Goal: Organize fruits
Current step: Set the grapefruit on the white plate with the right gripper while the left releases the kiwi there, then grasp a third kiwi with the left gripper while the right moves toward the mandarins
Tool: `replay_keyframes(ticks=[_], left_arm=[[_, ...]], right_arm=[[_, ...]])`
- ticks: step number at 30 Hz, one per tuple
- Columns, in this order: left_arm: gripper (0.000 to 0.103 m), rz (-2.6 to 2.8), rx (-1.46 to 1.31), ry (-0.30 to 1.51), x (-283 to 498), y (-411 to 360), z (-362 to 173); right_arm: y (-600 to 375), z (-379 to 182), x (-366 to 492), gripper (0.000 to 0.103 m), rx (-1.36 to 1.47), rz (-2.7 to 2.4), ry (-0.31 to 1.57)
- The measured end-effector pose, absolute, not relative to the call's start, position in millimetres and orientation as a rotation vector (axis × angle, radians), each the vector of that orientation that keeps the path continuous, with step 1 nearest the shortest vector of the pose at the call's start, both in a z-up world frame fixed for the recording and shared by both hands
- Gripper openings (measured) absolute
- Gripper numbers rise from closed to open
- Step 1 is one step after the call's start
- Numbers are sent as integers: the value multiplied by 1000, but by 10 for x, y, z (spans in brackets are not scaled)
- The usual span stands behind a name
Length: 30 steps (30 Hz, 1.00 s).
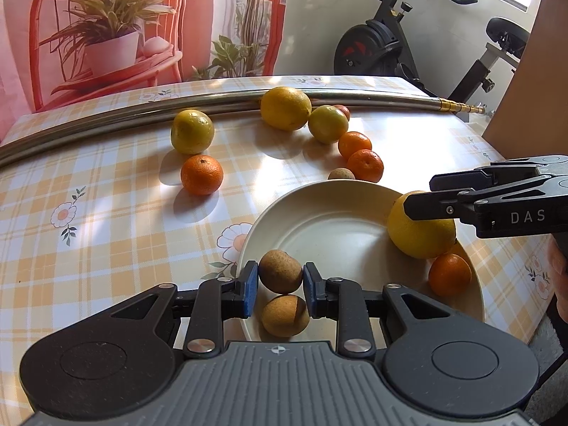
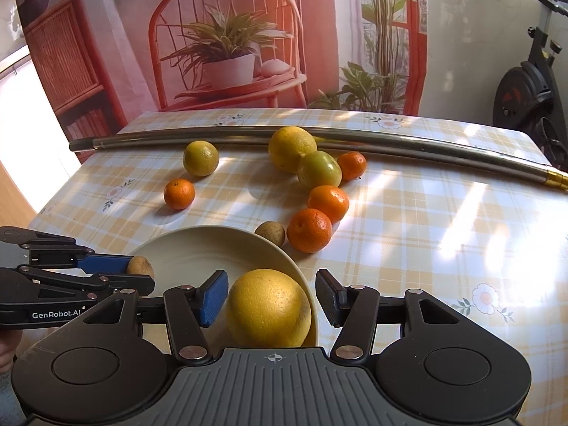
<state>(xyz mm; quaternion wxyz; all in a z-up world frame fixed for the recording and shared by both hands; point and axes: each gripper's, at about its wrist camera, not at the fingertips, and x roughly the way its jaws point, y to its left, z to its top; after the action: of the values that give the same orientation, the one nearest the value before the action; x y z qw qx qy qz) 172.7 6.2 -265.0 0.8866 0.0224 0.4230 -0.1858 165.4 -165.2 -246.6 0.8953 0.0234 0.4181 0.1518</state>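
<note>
Left wrist view shows the left tongs (image 1: 280,285) drawn narrow around a small brown fruit (image 1: 280,271), the blue pads touching or all but touching its two sides, so I judge it gripped. That fruit sits low inside the near part of the cream plate (image 1: 355,191), just beyond a second brown fruit (image 1: 285,316) lying directly under the tongs. Its long axis runs roughly across the gap between the pads. From here the big yellow citrus (image 1: 420,229) rests at the plate's right rim with a small orange (image 1: 449,274) against it on the near side, and the right tongs (image 1: 436,200) reach in from the right over that citrus. Right wrist view puts the citrus (image 2: 268,307) dead ahead between the right tongs (image 2: 271,296), which stand partly open; a gap shows on both sides, wider on the right, so nothing is held. The plate sits near the tabletop's (image 2: 426,213) near edge. Loose fruit remains toward the far edge beside a metal pole (image 2: 390,142): two yellow-green citrus, another large yellow one, several small oranges and one more brown fruit just beyond the plate's far rim. The right tongs lie nearer that cluster, so the next fetch probably falls to them, while the left only needs to let its fruit go onto the plate.
</note>
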Motion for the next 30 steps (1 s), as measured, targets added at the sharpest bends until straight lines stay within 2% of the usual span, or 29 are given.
replay_keyframes(ticks=[21, 30], left_arm=[[29, -390, 20, 864, 1712, 80, -2609], [29, -404, -17, 841, 1917, 105, -2406]], right_arm=[[-1726, -2447, 1635, 52, 74, 299, 866], [-1834, -2369, 1709, 51, 121, 291, 839]])
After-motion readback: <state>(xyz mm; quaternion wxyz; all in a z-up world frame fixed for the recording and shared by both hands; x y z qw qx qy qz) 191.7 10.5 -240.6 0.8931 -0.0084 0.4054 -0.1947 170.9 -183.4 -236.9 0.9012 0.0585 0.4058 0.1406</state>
